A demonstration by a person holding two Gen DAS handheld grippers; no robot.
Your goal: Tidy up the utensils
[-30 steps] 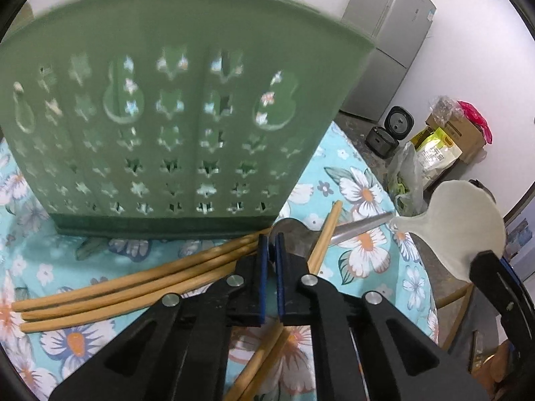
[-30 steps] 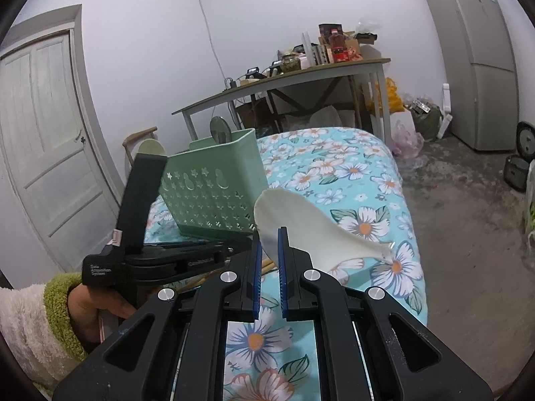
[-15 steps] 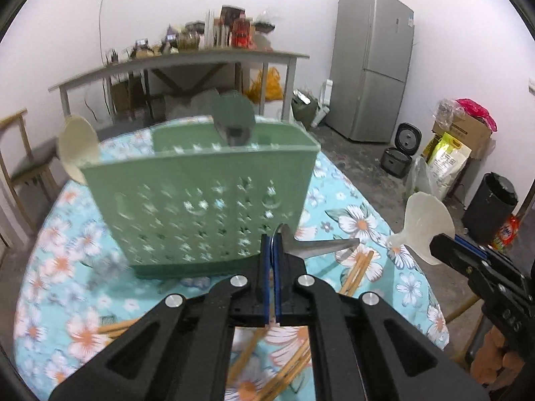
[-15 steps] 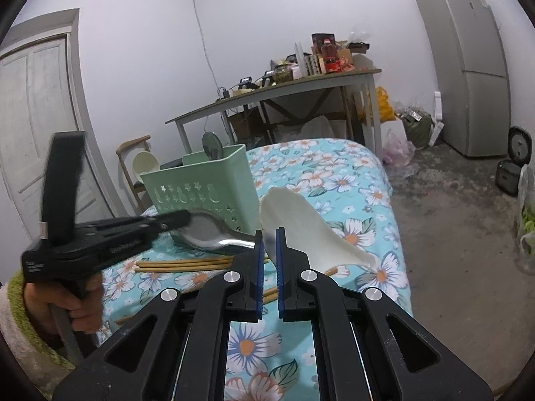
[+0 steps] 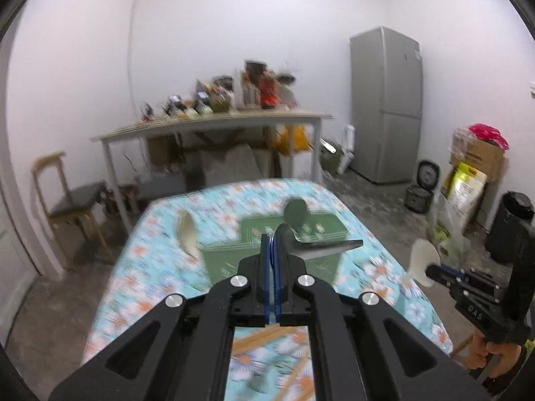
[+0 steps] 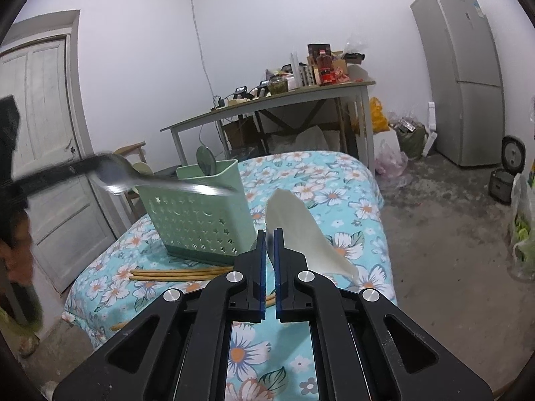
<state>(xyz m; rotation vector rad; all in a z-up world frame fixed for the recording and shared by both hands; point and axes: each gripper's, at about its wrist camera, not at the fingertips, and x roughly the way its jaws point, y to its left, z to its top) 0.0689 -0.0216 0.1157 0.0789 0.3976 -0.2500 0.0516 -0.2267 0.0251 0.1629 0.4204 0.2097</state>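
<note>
My left gripper (image 5: 271, 240) is shut on a metal spoon (image 5: 326, 249), whose handle sticks out to the right, level with the top of the green utensil holder (image 5: 230, 260). From the right wrist, that spoon (image 6: 117, 175) hangs blurred over the holder (image 6: 200, 224). A dark ladle head (image 6: 205, 160) and a cream spoon (image 6: 143, 168) stand in the holder. My right gripper (image 6: 270, 234) is shut on a white rice paddle (image 6: 301, 234) to the holder's right. Wooden chopsticks (image 6: 180, 272) lie on the cloth in front of the holder.
The table wears a blue flowered cloth (image 6: 334, 180). Behind it stands a long table (image 6: 284, 97) loaded with bottles, and a grey fridge (image 6: 464, 77) at the back right. A wooden chair (image 5: 63, 200), a white door (image 6: 43, 153), bags and a rice cooker (image 5: 421, 193) line the floor.
My left gripper has risen from the chopsticks on the table to the height of the holder's top, carrying the metal spoon. The right gripper with the paddle has stayed put.
</note>
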